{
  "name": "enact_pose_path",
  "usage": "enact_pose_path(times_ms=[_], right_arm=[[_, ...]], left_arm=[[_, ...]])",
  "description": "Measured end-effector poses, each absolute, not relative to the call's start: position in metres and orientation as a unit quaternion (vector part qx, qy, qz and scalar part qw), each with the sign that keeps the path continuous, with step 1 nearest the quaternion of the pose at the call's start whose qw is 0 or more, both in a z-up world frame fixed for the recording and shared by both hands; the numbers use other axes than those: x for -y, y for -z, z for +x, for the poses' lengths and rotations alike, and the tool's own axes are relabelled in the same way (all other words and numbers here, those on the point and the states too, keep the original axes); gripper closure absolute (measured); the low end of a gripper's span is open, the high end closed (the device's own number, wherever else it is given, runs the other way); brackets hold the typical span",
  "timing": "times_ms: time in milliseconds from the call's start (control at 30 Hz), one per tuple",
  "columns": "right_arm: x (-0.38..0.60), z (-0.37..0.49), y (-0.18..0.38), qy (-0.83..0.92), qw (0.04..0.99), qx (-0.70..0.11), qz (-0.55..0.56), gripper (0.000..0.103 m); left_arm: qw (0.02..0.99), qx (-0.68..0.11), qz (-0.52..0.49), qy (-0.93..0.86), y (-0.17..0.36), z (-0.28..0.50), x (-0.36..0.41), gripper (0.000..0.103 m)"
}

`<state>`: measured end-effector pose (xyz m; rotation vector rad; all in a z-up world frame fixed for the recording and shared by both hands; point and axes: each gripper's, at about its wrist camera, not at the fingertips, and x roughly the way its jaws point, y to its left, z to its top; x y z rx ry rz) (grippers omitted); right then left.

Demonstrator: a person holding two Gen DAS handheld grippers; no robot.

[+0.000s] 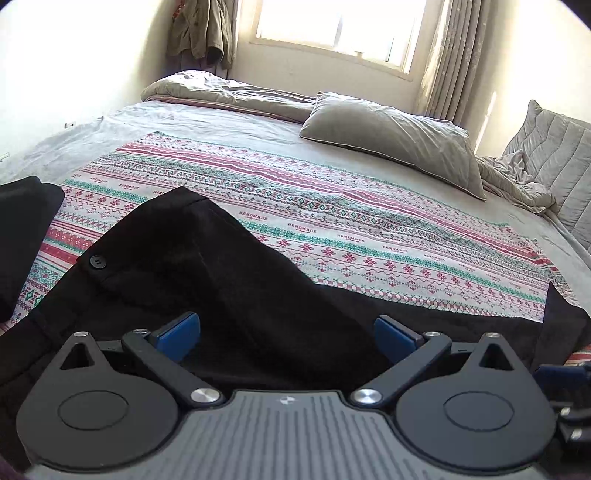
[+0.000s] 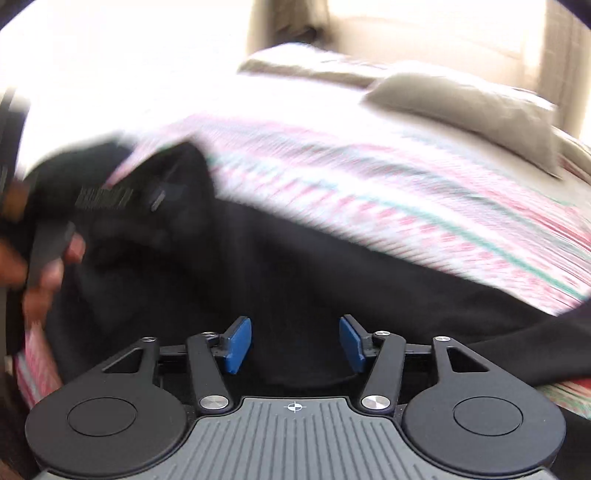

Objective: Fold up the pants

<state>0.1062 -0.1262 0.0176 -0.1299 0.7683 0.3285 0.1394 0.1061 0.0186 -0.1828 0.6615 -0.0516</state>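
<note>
Between the blue pads of the left gripper (image 1: 287, 341), jaws spread wide, lies black cloth of the pants (image 1: 207, 266); neither pad presses on it. Just ahead and to the left of that gripper the waistband shows, with one black button (image 1: 97, 261) on it. Beyond the pants, a striped blanket (image 1: 332, 221) in pink, green and white covers the bed (image 1: 229, 122). Farther out and to the right rests a grey pillow (image 1: 399, 140); a rumpled duvet (image 1: 229, 94) lies along the far edge, under a bright window (image 1: 340, 29).

Right gripper (image 2: 295, 343): jaws stand about half apart, black pants cloth (image 2: 258, 277) under and ahead of them, pads clear of it. This view is motion-blurred. To its left, a hand (image 2: 48, 266) grips a dark handle, fingers partly blurred. Past the pants runs the same striped blanket (image 2: 406, 192), and the pillow (image 2: 461, 107) sits farther off to the right.
</note>
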Motion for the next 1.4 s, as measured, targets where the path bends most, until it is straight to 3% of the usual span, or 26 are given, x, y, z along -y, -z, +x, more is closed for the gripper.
enact_pose_path(times_ms=[100, 267, 433, 533, 567, 600, 633, 667, 700, 1133, 1400], right_arm=[[0.162, 0.123, -0.024, -0.087, 0.929, -0.36, -0.019, 0.041], [0.212, 0.163, -0.002, 0.058, 0.928, -0.368, 0.015, 0.04], [0.254, 0.173, 0.039, 0.153, 0.907, -0.386, 0.073, 0.04], [0.263, 0.172, 0.056, 0.171, 0.914, -0.361, 0.068, 0.043], [0.261, 0.172, 0.057, 0.176, 0.916, -0.355, 0.054, 0.05], [0.256, 0.17, 0.052, 0.181, 0.917, -0.352, 0.045, 0.067], [0.255, 0.171, 0.05, 0.183, 0.917, -0.352, 0.039, 0.076], [0.254, 0.17, 0.046, 0.19, 0.916, -0.352, 0.033, 0.094], [0.256, 0.168, 0.044, 0.191, 0.916, -0.352, 0.034, 0.103], [0.292, 0.058, -0.036, 0.164, 0.949, -0.258, 0.078, 0.103], [0.278, -0.017, -0.042, 0.116, 0.954, -0.273, 0.037, 0.103]], left_arm=[[0.939, -0.327, -0.1, 0.023, -0.019, 0.148, -0.095, 0.0], [0.937, -0.334, -0.105, 0.001, -0.009, 0.167, -0.079, 0.0], [0.927, -0.353, -0.114, -0.05, 0.008, 0.183, -0.074, 0.026], [0.928, -0.346, -0.129, -0.057, 0.008, 0.182, -0.079, 0.05], [0.928, -0.344, -0.134, -0.057, 0.007, 0.182, -0.082, 0.064], [0.928, -0.342, -0.139, -0.056, 0.007, 0.182, -0.085, 0.075], [0.927, -0.34, -0.146, -0.054, 0.006, 0.181, -0.089, 0.079], [0.926, -0.34, -0.152, -0.053, 0.006, 0.181, -0.093, 0.081], [0.926, -0.34, -0.158, -0.049, 0.004, 0.18, -0.096, 0.082], [0.942, -0.267, -0.203, 0.007, -0.042, 0.095, -0.151, 0.083], [0.937, -0.29, -0.191, 0.036, -0.023, 0.033, -0.168, 0.083]])
